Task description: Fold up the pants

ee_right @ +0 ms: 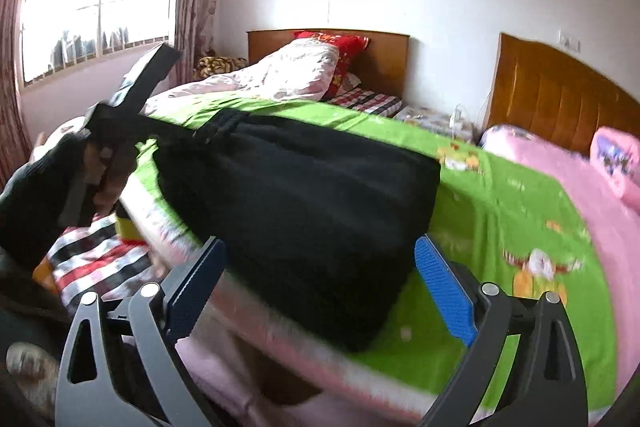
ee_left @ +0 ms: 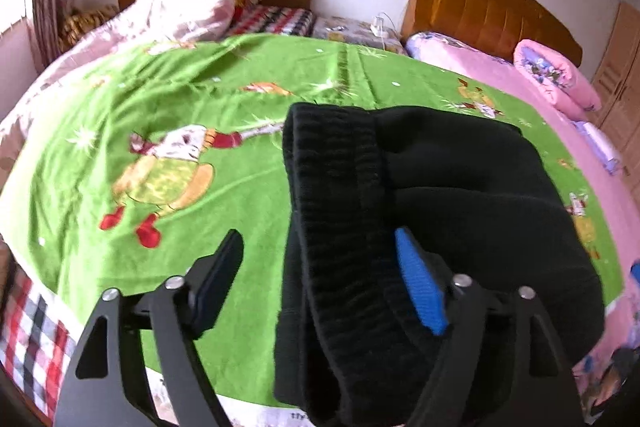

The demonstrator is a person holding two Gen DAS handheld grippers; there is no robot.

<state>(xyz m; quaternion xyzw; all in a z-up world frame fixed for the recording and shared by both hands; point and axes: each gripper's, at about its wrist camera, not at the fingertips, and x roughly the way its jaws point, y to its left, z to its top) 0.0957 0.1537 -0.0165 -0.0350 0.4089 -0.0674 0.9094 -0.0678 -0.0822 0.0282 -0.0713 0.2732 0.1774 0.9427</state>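
Black pants (ee_right: 296,195) lie on the green cartoon blanket (ee_left: 168,107) as a thick, squarish bundle with several layers stacked, so the main folds look done. Judging by the compact shape, the task is near its end: what is left seems to be letting go, squaring edges, maybe a pat flat. The fold count cannot be read, since the fabric is all dark with no seams showing.

Left gripper (ee_left: 320,279): jaws apart, not clamped. In the left wrist view the ribbed waistband (ee_left: 336,227) runs from 12 o'clock down to 6 o'clock between the fingers. It drapes against the blue right pad (ee_left: 420,287), while the dark left pad (ee_left: 218,283) stands clear of the cloth at 9 o'clock with green blanket showing in the gap. So the cloth is inside the claw but not pinched. The rest of the bundle spreads toward 2 o'clock from that gripper.

Right gripper (ee_right: 320,287): jaws wide apart and holding nothing. The near corner of the pants sits between the fingertips at 12 o'clock, but neither pad presses it, and it looks slightly beyond them. The frame is motion-blurred, so contact is uncertain.

In the right wrist view the left gripper shows at 10 o'clock, at the far waistband end, held by a person's hand in a dark sleeve (ee_right: 36,195).

Bundle sits near the bed's front edge.
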